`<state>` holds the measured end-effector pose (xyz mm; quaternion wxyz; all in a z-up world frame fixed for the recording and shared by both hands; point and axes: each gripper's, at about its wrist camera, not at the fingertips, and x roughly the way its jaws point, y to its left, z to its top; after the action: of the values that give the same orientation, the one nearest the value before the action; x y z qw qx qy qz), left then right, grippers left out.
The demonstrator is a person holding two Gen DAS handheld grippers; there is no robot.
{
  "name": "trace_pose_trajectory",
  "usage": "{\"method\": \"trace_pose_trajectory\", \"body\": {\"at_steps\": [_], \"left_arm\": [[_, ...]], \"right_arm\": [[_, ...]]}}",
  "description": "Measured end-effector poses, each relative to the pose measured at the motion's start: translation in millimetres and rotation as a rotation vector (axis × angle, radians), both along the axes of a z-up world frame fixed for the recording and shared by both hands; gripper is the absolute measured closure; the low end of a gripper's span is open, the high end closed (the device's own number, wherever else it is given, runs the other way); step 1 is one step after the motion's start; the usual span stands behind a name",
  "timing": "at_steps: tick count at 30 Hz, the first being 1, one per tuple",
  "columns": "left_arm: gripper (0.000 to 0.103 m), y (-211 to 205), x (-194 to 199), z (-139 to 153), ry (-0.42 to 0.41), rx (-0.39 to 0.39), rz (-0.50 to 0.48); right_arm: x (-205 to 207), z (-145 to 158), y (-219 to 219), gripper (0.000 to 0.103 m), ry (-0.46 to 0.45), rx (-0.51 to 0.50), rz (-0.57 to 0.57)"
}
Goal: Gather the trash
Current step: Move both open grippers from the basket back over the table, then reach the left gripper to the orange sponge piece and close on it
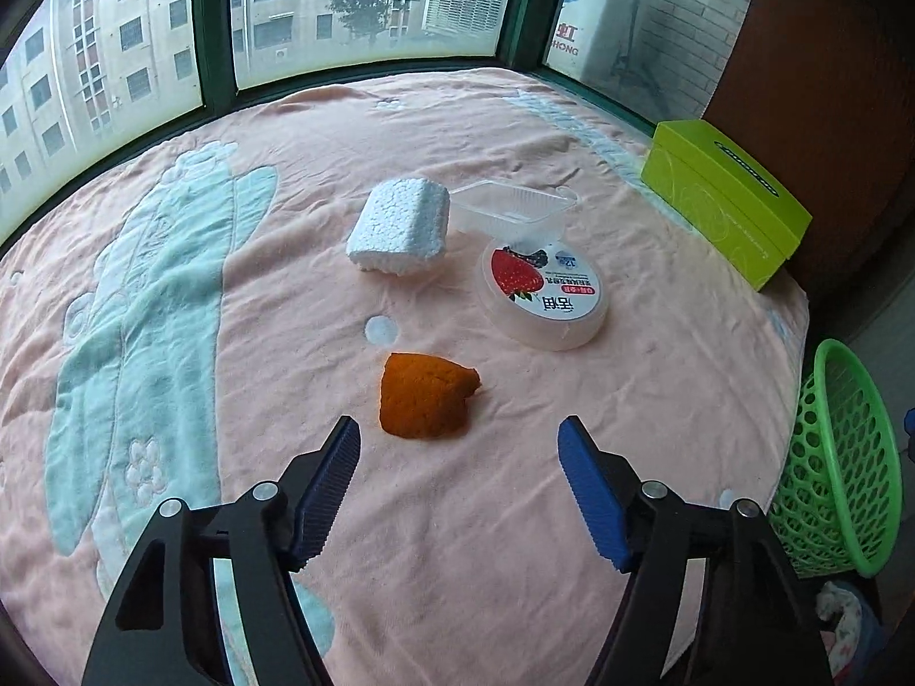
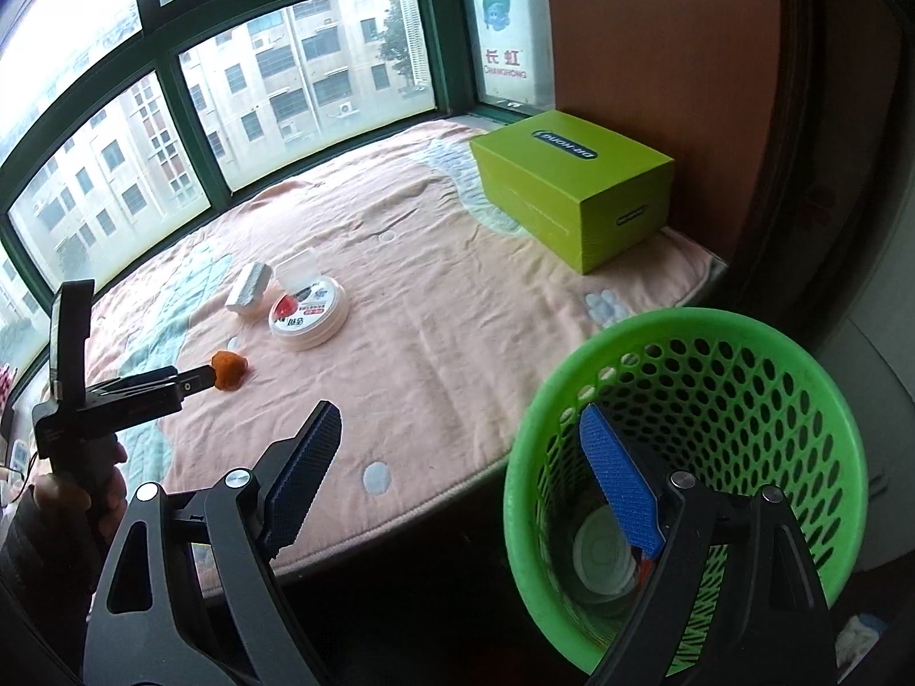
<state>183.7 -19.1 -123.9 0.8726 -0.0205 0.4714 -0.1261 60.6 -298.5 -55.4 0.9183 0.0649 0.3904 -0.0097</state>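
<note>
An orange peel [image 1: 426,394] lies on the pink blanket [image 1: 286,183], just ahead of my open, empty left gripper [image 1: 457,434]. Behind it sit a white foam block [image 1: 400,228], a clear plastic tray [image 1: 512,206] and a round strawberry-label tub [image 1: 543,294]. The right wrist view shows the peel [image 2: 229,369] at the left gripper's tip, the foam block [image 2: 250,286], the tray [image 2: 297,268] and the tub [image 2: 309,314]. My right gripper [image 2: 463,429] is open and empty over the rim of the green mesh bin [image 2: 686,331], which holds a white round item [image 2: 600,560].
A green cardboard box [image 2: 572,188] stands at the blanket's far right corner by the brown wall; it also shows in the left wrist view [image 1: 726,200]. The green bin [image 1: 840,469] stands off the blanket's right edge. Green-framed windows [image 1: 354,11] run along the back.
</note>
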Motion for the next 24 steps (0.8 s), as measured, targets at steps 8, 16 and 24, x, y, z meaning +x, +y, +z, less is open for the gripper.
{"method": "trace_pose_trajectory", "body": {"at_steps": [8,16,24], "left_arm": [[0.048,0,18,-18,0.033,0.005,0.001],[0.060,2,27,-27,0.049,-0.013,-0.002],[0.075,7,32,-31,0.048,-0.018,0.002]], "right_arm": [[17,-8,11,0.018,0.021,0.004,0.026],[35,-14,25,0.018,0.035,0.002,0.060],[57,-18,42,0.018,0.047,0.005,0.112]]}}
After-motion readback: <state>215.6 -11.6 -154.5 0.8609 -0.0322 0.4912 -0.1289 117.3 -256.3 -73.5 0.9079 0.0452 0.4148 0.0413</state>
